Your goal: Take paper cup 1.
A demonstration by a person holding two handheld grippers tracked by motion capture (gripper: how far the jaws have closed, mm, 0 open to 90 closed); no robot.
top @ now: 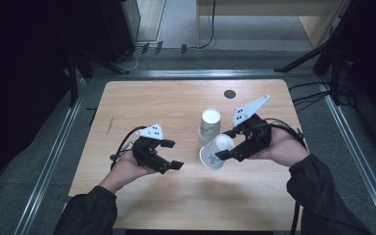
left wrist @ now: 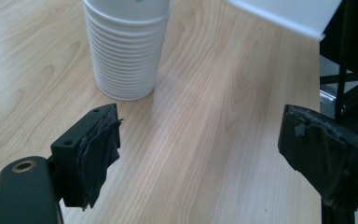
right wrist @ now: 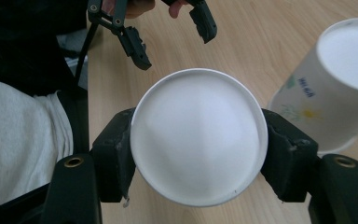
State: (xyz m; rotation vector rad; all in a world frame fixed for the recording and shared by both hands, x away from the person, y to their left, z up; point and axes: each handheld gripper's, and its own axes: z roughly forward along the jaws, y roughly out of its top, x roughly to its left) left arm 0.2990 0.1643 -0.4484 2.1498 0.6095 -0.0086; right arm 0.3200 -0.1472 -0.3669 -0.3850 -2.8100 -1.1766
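High view: the right gripper (top: 223,149) is clamping a single paper cup (top: 214,152) on its side just beside the cup stack (top: 209,126), apparently separating it, while the left gripper (top: 173,153) is waiting with jaws spread, empty.

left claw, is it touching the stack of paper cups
Apart. The left gripper view shows the left claw open, bare table between its pads and the stack of paper cups.

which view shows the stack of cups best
The left gripper view: the stack of cups is close, its layered rims distinct. The high view shows it small from above; the right gripper view catches one side at the frame edge.
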